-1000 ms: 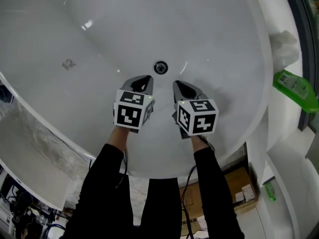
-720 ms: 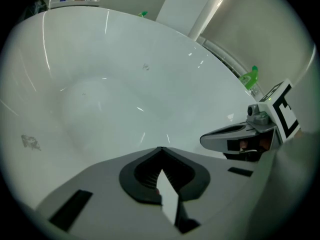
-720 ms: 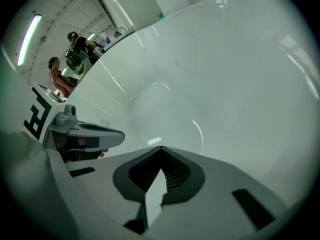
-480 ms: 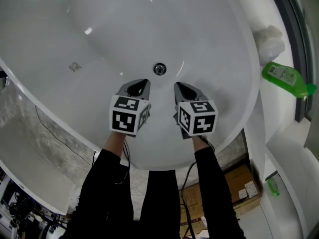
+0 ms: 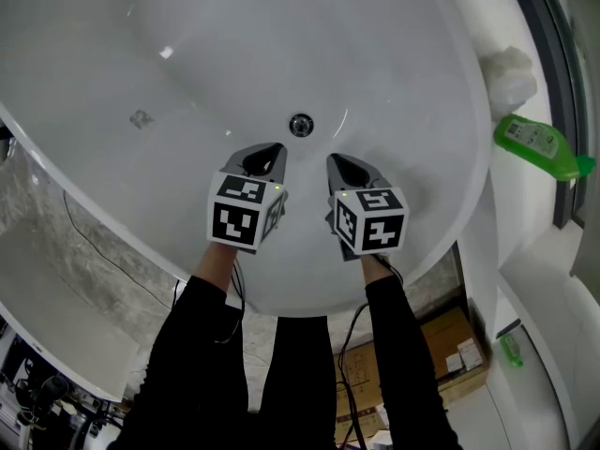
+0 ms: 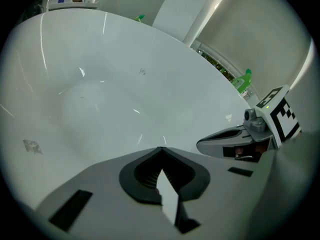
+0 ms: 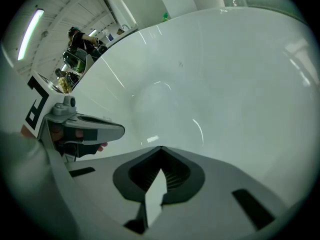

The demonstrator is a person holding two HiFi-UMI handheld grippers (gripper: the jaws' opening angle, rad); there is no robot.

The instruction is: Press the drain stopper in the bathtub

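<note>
While the person's black sleeves [image 5: 202,345] are reaching over the rim of the white bathtub [image 5: 422,73], the drain stopper [image 5: 301,125] is sitting in the tub's floor, a small dark-centred metal disc. It is round, so it is showing no long axis, and its flat face is pointing up out of the basin toward the head camera. Besides the stopper, the tub is holding only a small greyish mark [image 5: 141,118] on its wall, well to the stopper's left. The left gripper [image 5: 267,157] is hanging just on the near side of the stopper and slightly to its left, with its jaws pressed together at the tips and nothing between them. The right gripper [image 5: 342,167] is hanging near the stopper on the near side and to its right, likewise clenched on nothing, tips meeting. Both are pointing toward the stopper and standing apart from it and from each other. Far to the stopper's right, outside the tub, a green bottle [image 5: 539,146] is lying on a ledge. On the near side of the stopper, below the tub rim, a cardboard box [image 5: 439,343] is showing small packages inside it.
</note>
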